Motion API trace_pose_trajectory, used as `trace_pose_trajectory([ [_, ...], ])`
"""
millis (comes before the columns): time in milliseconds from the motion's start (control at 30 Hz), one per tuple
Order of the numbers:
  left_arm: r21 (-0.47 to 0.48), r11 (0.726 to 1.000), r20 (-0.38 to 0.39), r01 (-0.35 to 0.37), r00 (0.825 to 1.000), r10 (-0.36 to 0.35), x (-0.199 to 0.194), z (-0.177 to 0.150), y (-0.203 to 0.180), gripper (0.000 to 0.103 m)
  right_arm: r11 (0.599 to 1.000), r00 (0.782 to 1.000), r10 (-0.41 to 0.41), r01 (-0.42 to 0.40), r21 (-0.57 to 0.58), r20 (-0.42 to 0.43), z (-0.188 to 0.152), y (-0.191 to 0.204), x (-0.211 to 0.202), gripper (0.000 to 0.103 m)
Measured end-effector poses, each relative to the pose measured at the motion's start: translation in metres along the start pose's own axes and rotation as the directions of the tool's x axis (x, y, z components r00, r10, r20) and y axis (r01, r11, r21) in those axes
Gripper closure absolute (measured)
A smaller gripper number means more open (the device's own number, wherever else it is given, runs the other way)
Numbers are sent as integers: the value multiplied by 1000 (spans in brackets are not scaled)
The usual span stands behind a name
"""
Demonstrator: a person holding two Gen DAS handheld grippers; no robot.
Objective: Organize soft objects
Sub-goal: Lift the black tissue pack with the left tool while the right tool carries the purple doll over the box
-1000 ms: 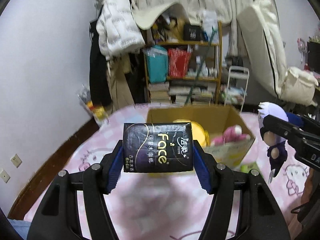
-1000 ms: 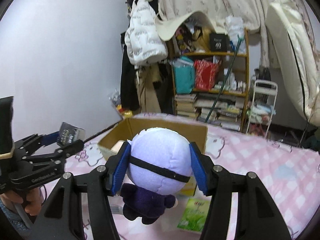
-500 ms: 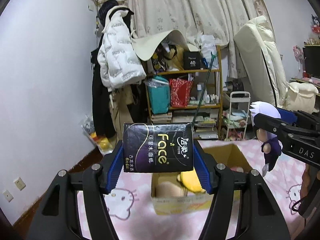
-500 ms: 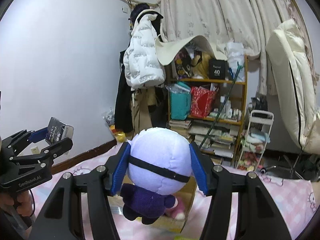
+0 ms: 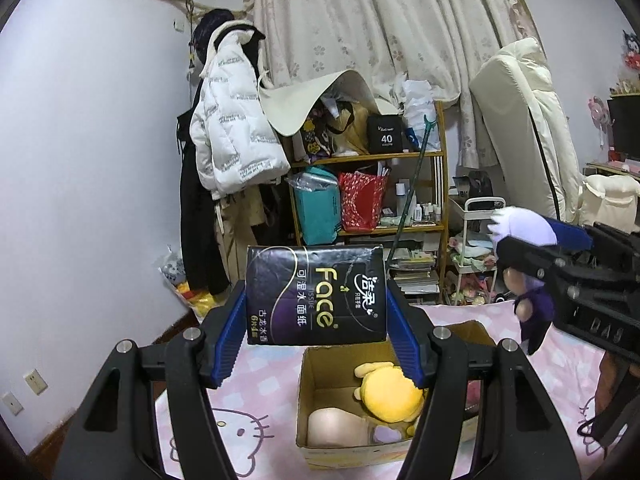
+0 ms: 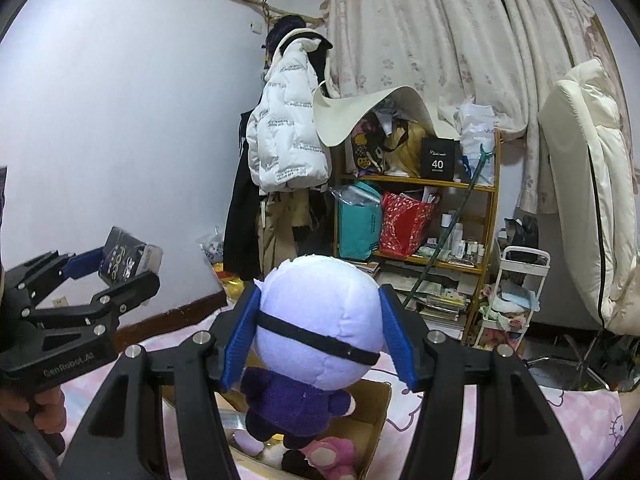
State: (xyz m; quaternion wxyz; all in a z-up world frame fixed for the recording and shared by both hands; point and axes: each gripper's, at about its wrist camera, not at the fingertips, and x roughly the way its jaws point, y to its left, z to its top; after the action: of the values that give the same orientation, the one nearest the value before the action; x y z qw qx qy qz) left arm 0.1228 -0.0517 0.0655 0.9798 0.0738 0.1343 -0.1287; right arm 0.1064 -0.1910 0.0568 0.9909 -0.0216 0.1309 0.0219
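My left gripper [image 5: 316,332] is shut on a black "Face" tissue pack [image 5: 316,296] and holds it above the open cardboard box [image 5: 306,396] on the pink bed. The box holds a yellow plush [image 5: 390,394] and a beige soft thing [image 5: 336,428]. My right gripper [image 6: 318,340] is shut on the head of a lavender-headed plush doll [image 6: 318,324] with a purple body, above the box [image 6: 378,432]. A pink plush [image 6: 330,458] lies in the box. Each gripper shows in the other's view: the right gripper [image 5: 568,264], the left gripper [image 6: 104,272].
A pink Hello Kitty bedsheet [image 5: 240,432] covers the bed. Behind stand a cluttered wooden shelf [image 5: 372,200], a coat rack with a white jacket [image 5: 232,120], curtains, a small white cart [image 6: 516,300] and a cream mattress [image 6: 588,184] leaning upright.
Both grippers have risen and tilted up while holding their objects; the box has dropped lower in both views and now lies below the held objects.
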Motion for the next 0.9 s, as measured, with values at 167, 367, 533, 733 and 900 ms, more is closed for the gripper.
trace_pose_trajectory([
  [167,-36,999,-52,12,999,-14,17,-15,6,39,1000,999,-4,4,-16,-32,-19,6,13,40],
  [367,-43,999,-124,16,992,-21,40,-34,8,39,999,997,3,-6,-42,-81,-41,12,34,40],
  [533,-42,999,-143,19,989,-25,53,-42,6,39,999,995,-2,-2,-43,-97,-50,11,47,40],
  [733,-33,998,-192,45,980,-50,68,-55,-3,39,1000,992,1,-4,-25,-127,-59,8,59,38],
  [900,-60,995,-243,86,965,-98,77,-64,-8,39,1000,991,-18,18,-2,-136,-66,3,62,38],
])
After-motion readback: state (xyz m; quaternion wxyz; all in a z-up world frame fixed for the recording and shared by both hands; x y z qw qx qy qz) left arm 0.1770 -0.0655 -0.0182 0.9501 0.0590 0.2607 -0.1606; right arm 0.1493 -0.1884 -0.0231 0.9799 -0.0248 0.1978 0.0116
